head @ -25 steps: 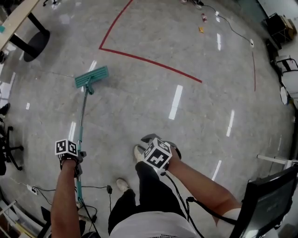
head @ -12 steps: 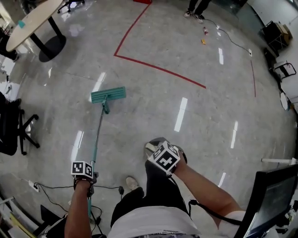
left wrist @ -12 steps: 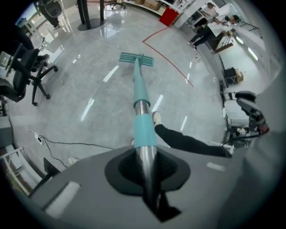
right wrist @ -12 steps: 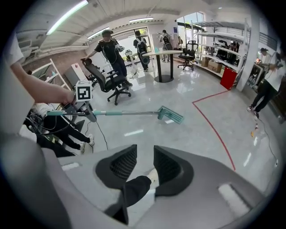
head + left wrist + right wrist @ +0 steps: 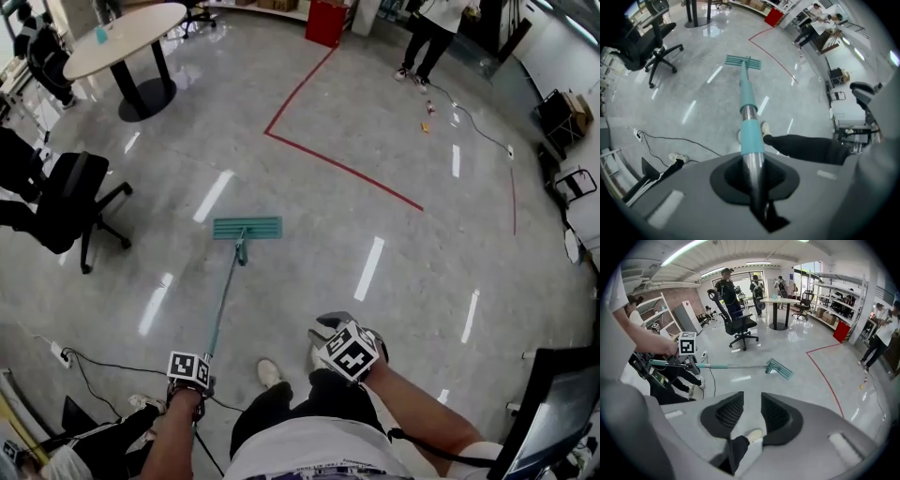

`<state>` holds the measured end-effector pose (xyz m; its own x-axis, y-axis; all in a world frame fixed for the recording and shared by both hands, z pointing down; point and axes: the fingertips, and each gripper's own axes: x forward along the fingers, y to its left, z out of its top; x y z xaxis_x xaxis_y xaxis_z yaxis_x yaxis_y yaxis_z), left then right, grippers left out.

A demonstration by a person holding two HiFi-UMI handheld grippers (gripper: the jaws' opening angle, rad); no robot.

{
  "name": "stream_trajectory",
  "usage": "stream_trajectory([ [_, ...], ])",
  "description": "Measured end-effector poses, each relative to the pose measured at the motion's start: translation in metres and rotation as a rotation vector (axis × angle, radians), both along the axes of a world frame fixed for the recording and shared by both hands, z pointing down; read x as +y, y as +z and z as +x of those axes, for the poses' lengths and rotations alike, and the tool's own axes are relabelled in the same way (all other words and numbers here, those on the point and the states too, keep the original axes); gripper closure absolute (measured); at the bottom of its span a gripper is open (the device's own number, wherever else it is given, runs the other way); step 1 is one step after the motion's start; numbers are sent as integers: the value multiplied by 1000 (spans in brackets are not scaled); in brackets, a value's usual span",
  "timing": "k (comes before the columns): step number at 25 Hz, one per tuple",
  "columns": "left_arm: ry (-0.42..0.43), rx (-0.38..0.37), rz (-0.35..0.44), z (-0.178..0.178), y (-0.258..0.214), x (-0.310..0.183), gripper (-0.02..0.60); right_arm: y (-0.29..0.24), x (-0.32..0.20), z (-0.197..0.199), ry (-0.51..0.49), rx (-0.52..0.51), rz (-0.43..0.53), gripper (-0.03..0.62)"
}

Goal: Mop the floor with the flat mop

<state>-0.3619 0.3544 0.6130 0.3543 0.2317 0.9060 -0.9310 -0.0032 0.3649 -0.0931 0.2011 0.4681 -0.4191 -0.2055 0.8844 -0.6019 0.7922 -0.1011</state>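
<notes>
The flat mop's teal head (image 5: pixel 247 228) lies flat on the grey floor ahead of me. Its pole (image 5: pixel 223 305) slants back to my left gripper (image 5: pixel 195 384), which is shut on it. In the left gripper view the steel and teal pole (image 5: pixel 749 112) runs out from between the jaws to the mop head (image 5: pixel 743 61). My right gripper (image 5: pixel 330 326) hangs over my shoe at the right, away from the mop. Its jaws (image 5: pixel 752 412) stand a little apart with nothing between them. That view also shows the mop head (image 5: pixel 779 368) and the left gripper's marker cube (image 5: pixel 687 343).
A black office chair (image 5: pixel 70 202) stands left of the mop, with a round table (image 5: pixel 127 42) beyond it. Red tape (image 5: pixel 342 164) marks the floor ahead. A cable (image 5: pixel 94 361) trails by my left foot. People (image 5: pixel 427 37) stand at the back. A monitor (image 5: pixel 553 412) sits at lower right.
The mop head has slid toward me and rightward and now lies squarer. My left gripper has drawn back with the pole. More of the room shows at the top of the view.
</notes>
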Motion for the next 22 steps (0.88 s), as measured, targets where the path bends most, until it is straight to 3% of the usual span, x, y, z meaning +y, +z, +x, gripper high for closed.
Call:
stream_trajectory([
  [9, -10, -57, 22, 20, -15, 78, 538, -16, 46, 23, -49, -47, 67, 473],
  [18, -115, -52, 75, 92, -48, 166, 538, -19, 122, 104, -90, -90, 107, 473],
  [22, -161, -36, 63, 122, -63, 212, 538, -30, 158, 133, -96, -102, 119, 473],
])
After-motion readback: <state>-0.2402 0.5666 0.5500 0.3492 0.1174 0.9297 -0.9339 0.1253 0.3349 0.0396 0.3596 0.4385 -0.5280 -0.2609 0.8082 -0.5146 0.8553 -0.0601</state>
